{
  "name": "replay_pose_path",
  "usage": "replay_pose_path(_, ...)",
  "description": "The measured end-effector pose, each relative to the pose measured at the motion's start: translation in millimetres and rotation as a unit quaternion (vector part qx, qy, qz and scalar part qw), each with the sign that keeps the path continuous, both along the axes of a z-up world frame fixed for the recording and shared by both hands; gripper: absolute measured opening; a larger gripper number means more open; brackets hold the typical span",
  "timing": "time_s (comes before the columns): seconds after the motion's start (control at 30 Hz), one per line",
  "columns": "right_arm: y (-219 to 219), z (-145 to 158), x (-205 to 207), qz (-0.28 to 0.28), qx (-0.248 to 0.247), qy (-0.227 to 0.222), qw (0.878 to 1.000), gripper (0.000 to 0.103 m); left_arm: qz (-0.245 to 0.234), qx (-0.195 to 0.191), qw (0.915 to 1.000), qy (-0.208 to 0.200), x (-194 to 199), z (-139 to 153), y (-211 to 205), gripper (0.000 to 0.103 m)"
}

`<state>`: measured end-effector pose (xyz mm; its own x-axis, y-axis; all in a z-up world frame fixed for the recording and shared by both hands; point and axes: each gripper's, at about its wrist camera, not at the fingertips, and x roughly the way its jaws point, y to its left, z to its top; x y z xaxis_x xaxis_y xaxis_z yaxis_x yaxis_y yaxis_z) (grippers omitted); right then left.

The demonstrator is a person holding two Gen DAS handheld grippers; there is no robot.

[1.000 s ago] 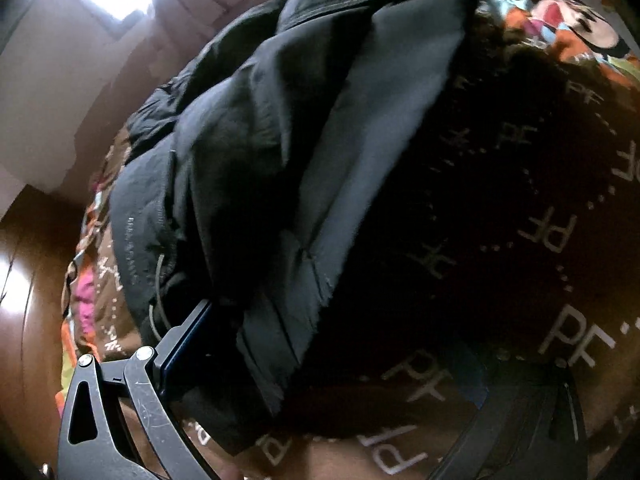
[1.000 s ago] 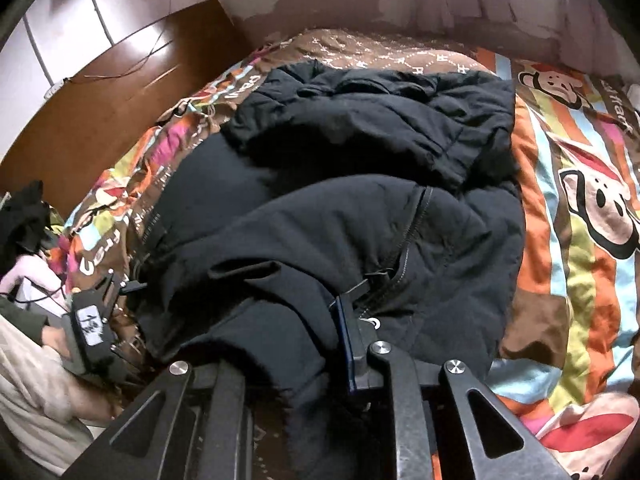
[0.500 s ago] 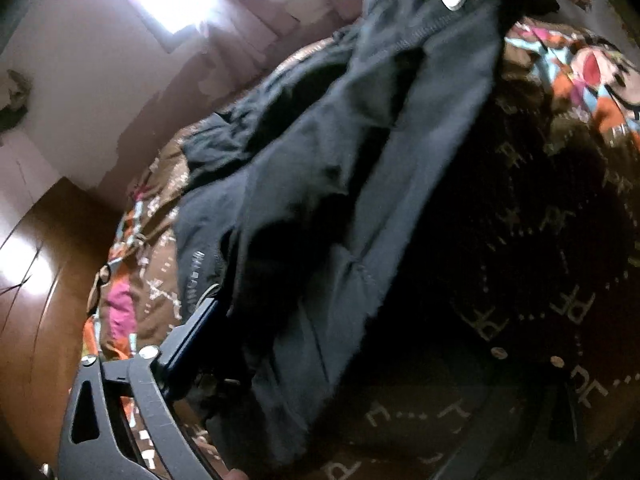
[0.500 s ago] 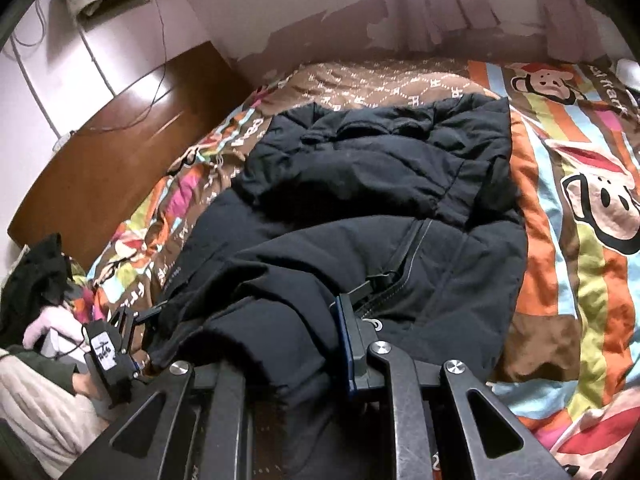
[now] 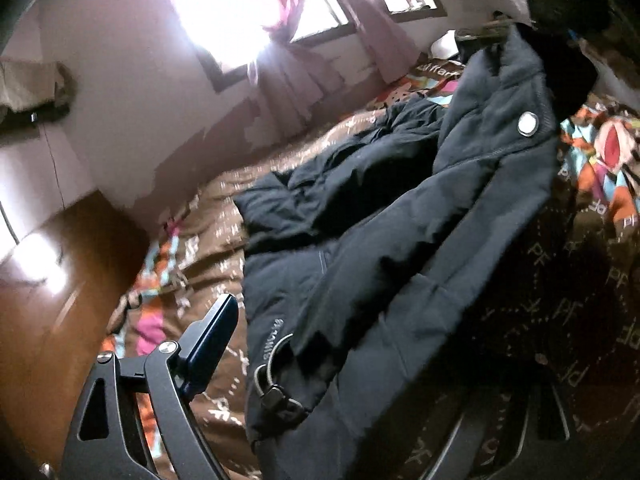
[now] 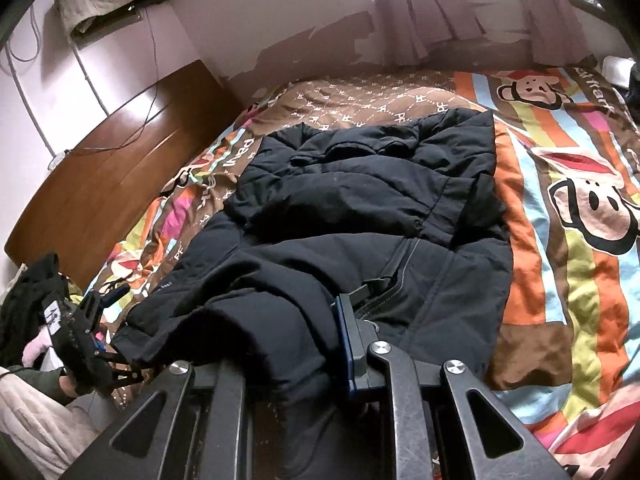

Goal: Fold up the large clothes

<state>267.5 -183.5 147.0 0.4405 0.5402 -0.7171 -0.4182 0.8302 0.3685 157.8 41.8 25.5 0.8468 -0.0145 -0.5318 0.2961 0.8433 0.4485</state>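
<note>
A black padded jacket (image 6: 360,208) lies spread on the bed, in both views. My right gripper (image 6: 288,360) is shut on a bunched fold of its near edge and holds it a little above the bed; the left finger is hidden under the fabric. In the left wrist view that raised edge with a snap button (image 5: 528,124) climbs to the top right. My left gripper (image 5: 376,332) hangs over the jacket's (image 5: 400,240) hem and cord toggle (image 5: 276,396). Its jaws are closing, the hem lies between them, and its left finger (image 5: 208,340) stands clear of the cloth.
A colourful cartoon bedspread (image 6: 560,240) covers the bed. A wooden headboard (image 6: 120,168) runs along the left, and a window with pink curtains (image 6: 420,12) is at the far wall. A dark clothes pile (image 6: 28,300) and the person's pale sleeve (image 6: 32,420) sit at the lower left.
My left gripper has risen and tilted up, off the jacket's hem, so the wall and window now show. The right gripper has lifted its fold slightly.
</note>
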Motion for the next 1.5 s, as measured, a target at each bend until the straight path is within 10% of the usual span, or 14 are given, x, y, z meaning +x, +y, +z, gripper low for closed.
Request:
replay_pose_path(0.33, 1, -1, -3, 0.002, -0.009, -0.006, 1.000, 0.018, -0.026, 0.067, 0.9968, -0.035, -8, -10, -10, 0.062)
replay_pose_path(0.5, 1, -5, -16, 0.002, -0.030, -0.032, 0.999, 0.016, -0.040, 0.055, 0.9976, -0.012, 5, -9, -6, 0.017)
replay_pose_path(0.6, 3, -2, -29, -0.001, -0.053, -0.072, 0.996, 0.012, -0.031, 0.018, 0.9991, -0.021, 14, 6, -4, 0.010)
replay_pose_path(0.8, -3, 19, -50, -0.033, -0.052, -0.145, 0.988, 0.009, -0.011, -0.057, 0.9964, -0.062, 19, 58, 7, 0.006)
replay_pose_path(1.5, 7, 155, -155, 0.020, 0.001, -0.270, 0.963, 0.008, -0.018, -0.097, 0.9905, -0.095, -48, 203, 30, 0.006)
